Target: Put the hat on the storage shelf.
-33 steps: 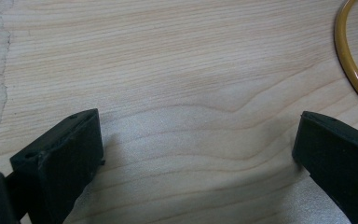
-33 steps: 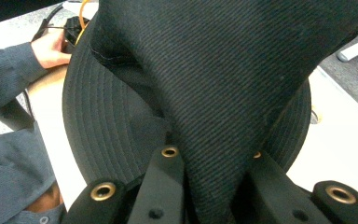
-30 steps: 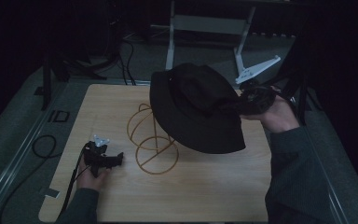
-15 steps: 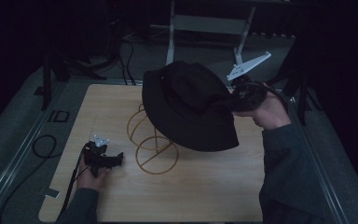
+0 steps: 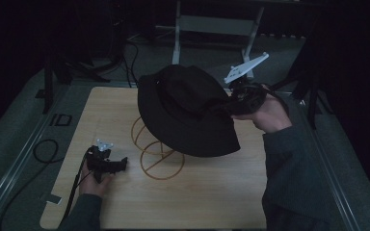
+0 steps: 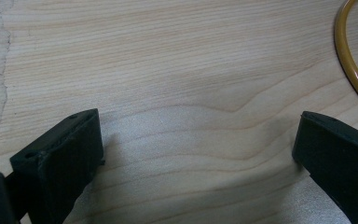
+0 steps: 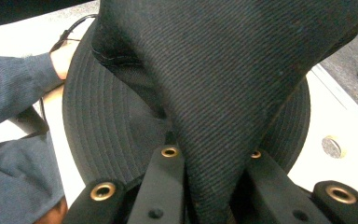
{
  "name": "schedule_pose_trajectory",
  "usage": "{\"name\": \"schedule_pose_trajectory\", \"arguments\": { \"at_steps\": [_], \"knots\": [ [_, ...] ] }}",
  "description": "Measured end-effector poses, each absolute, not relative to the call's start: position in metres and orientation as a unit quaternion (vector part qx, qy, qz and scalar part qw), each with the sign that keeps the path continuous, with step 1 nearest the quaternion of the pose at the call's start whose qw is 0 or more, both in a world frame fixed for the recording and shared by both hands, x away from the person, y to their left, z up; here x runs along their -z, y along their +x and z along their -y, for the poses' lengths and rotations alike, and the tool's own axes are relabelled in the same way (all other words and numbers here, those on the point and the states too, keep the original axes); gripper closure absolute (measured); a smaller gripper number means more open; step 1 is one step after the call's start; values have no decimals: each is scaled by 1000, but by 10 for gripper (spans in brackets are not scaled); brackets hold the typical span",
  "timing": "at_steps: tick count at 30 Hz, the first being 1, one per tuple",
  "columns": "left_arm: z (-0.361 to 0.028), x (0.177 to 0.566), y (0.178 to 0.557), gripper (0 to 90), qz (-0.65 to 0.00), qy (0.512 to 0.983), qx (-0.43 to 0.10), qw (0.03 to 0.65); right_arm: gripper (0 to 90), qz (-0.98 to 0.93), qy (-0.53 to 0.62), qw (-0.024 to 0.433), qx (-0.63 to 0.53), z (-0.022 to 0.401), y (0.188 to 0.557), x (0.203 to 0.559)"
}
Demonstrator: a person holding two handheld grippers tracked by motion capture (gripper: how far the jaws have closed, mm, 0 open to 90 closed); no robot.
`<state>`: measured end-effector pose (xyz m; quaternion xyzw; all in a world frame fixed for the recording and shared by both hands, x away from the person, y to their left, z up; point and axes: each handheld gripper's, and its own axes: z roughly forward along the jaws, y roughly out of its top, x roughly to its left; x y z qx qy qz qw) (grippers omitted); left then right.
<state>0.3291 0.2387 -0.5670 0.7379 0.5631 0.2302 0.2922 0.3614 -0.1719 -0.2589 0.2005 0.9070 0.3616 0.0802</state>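
I have the hat (image 5: 185,113) pinched by its crown in my right tool (image 5: 238,96), lifted just above the stand (image 5: 156,151) but not seated yet, while my left tool (image 5: 113,166) rests released beside the stand on the tabletop (image 5: 212,202).

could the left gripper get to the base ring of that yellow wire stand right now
Probably yes. The left gripper rests open on the table, with bare wood between it and the wire stand; the hat hangs higher.
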Motion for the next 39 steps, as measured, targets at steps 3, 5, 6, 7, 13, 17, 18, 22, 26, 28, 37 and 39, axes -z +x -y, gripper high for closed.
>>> {"name": "schedule_pose_trajectory", "arguments": {
  "at_steps": [3, 5, 6, 7, 13, 17, 18, 22, 26, 28, 37, 39],
  "knots": [
    [-238, 567, 329, 18, -564, 737, -230, 293, 865, -908, 196, 80, -363, 169, 360, 258],
    [-238, 567, 329, 18, -563, 737, -230, 293, 865, -908, 193, 79, -363, 167, 359, 257],
    [-238, 567, 329, 19, -563, 737, -230, 293, 865, -908, 191, 80, -363, 166, 359, 257],
    [-238, 567, 329, 18, -563, 737, -230, 293, 865, -908, 190, 79, -364, 165, 359, 257],
    [-238, 567, 329, 18, -563, 738, -230, 293, 864, -911, 180, 76, -364, 159, 357, 257],
    [-238, 567, 329, 18, -563, 738, -230, 292, 863, -912, 177, 75, -361, 155, 357, 257],
    [-238, 567, 329, 18, -563, 738, -229, 292, 863, -913, 176, 75, -361, 154, 356, 257],
    [-238, 567, 330, 18, -563, 738, -230, 293, 863, -913, 171, 73, -362, 150, 355, 257],
    [-238, 567, 330, 18, -563, 738, -230, 293, 862, -915, 167, 70, -360, 146, 355, 259],
    [-238, 567, 330, 18, -563, 738, -230, 293, 862, -918, 165, 68, -355, 143, 356, 261],
    [-238, 567, 330, 18, -563, 738, -229, 293, 857, -923, 156, 61, -346, 130, 358, 266],
    [-238, 567, 330, 19, -563, 738, -229, 293, 857, -925, 156, 59, -342, 127, 359, 268]
  ]
}}
